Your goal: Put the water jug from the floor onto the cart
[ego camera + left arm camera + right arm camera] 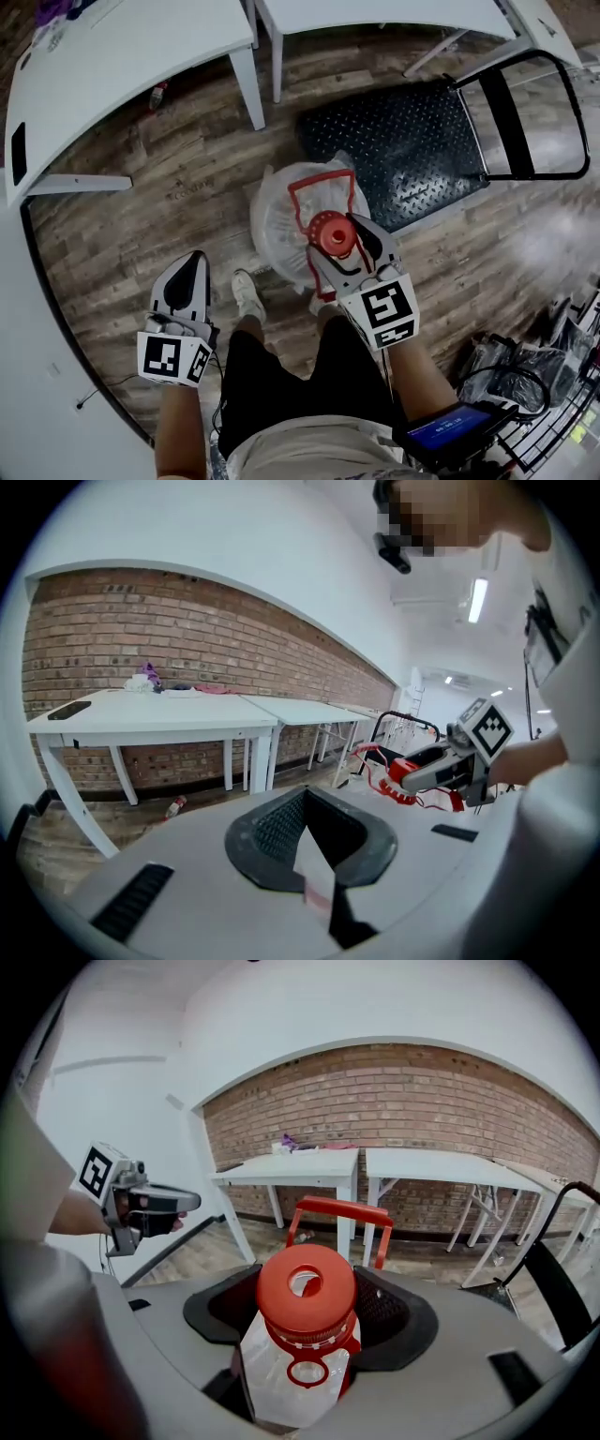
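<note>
Right gripper (305, 1321) clamped on jug (281, 225) neck under red cap (306, 1290). Jug by feet, beside cart (412, 150). Likely heavy, thin-walled, slick: neck or handle (339, 1211) best hold. Left gripper (309, 846) closed, empty.

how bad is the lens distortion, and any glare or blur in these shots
Head view: fisheye bows the table edges, and a pale glare patch sits on the floor at right. Left gripper view: black corners, the brick wall curves, the ceiling light blows out. Right gripper view: same curve and black corners; the jug cap is sharp, the near left edge is blurred.
</note>
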The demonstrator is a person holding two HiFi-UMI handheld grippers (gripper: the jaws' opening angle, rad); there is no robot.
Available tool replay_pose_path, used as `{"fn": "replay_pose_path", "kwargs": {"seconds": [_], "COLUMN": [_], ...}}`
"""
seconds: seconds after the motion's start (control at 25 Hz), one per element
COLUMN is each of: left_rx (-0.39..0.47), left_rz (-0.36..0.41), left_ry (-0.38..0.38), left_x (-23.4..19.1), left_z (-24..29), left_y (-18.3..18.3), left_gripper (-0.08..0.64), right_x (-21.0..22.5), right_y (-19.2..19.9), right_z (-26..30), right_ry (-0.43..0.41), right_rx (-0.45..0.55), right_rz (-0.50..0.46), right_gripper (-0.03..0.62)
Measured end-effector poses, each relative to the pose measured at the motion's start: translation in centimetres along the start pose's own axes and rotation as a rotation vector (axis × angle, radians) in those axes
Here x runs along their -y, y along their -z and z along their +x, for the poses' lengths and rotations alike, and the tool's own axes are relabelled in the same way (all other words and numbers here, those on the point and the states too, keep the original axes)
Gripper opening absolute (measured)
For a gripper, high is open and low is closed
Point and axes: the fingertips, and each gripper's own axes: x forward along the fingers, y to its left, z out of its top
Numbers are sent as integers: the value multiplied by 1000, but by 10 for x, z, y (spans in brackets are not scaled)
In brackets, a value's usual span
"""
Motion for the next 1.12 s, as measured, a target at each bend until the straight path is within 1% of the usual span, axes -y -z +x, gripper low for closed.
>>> {"fn": "replay_pose_path", "kwargs": {"seconds": [0.16,0.32,0.52,0.68,0.8,0.96,1.12], "left_rx": [15,22,22,21,6,-1,-3], "left_rz": [14,19,45,35,44,56,74], "left_ry": [20,44,63,68,77,89,121], "left_x": [15,37,58,68,75,87,109], "left_z": [1,13,29,35,43,60,77], "left_y": [-17,-26,-34,-36,-35,-37,-41], "left_gripper": [0,0,0,0,0,0,0], "right_x": [24,61,107,138,159,182,196], "right_y": [-19,-15,2,24,40,60,79], "right_z": [-34,-55,-70,-75,-75,-74,-71], "right_ry": [56,112,176,236,274,305,324], "right_rx": [21,20,-4,-40,-62,-76,-83], "right_rz": [18,46,59,62,71,99,132], "right_gripper": [311,311,310,311,311,311,311]}}
